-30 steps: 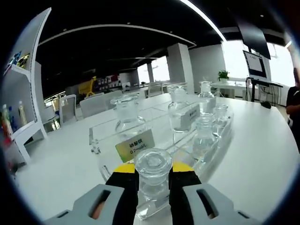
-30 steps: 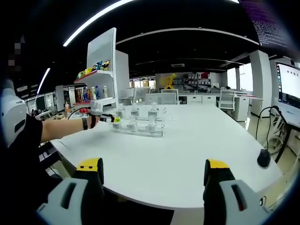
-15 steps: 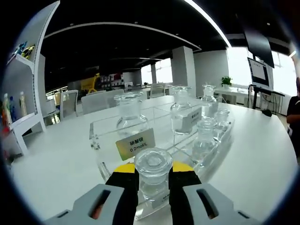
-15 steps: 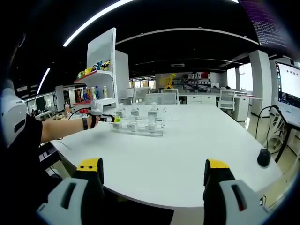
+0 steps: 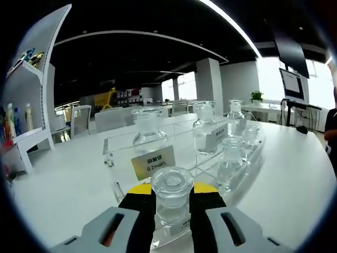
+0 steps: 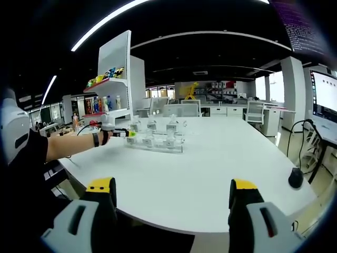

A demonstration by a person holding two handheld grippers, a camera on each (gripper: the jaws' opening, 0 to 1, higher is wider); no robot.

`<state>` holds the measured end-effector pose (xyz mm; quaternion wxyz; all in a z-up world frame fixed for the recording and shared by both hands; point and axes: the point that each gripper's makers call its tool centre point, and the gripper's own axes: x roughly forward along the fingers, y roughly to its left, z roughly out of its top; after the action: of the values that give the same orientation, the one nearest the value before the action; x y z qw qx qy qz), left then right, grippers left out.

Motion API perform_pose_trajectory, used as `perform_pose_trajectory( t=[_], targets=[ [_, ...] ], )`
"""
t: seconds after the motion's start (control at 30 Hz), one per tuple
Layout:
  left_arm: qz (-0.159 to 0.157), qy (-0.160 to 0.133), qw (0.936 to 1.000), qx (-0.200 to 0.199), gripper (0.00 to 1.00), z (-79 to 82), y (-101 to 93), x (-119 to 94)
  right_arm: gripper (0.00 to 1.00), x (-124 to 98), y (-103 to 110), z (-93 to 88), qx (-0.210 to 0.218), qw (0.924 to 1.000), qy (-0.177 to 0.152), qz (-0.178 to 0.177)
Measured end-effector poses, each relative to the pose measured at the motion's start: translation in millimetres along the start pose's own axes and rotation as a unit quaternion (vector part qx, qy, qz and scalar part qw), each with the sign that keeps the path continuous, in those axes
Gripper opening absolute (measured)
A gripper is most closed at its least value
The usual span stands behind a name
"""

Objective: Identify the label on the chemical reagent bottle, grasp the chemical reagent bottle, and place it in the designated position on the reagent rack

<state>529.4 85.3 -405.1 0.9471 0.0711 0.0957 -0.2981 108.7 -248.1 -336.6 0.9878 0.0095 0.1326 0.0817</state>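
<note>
Left tongs (image 5: 172, 203) stay clamped on the reagent bottle (image 5: 171, 199), view slightly shifted.

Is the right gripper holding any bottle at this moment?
No, the right gripper stands open with nothing between its jaws, above the white table.

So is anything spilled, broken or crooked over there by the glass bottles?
Nothing stands out. The clear rack sits flat on the white table, its bottles upright and stoppered. The left gripper holds one reagent bottle upright at the rack's near end. No spill shows.
</note>
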Motion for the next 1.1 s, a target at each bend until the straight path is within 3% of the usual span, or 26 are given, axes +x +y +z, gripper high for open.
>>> perform_pose_trajectory(
  t=[1.1],
  targets=[
    [0.004, -0.020, 0.9997, -0.014, 0.26, -0.7, -3.2, -3.3, 0.85, -3.2, -2.3, 2.9, 0.000, 1.0000, -0.007, -0.003]
  ],
)
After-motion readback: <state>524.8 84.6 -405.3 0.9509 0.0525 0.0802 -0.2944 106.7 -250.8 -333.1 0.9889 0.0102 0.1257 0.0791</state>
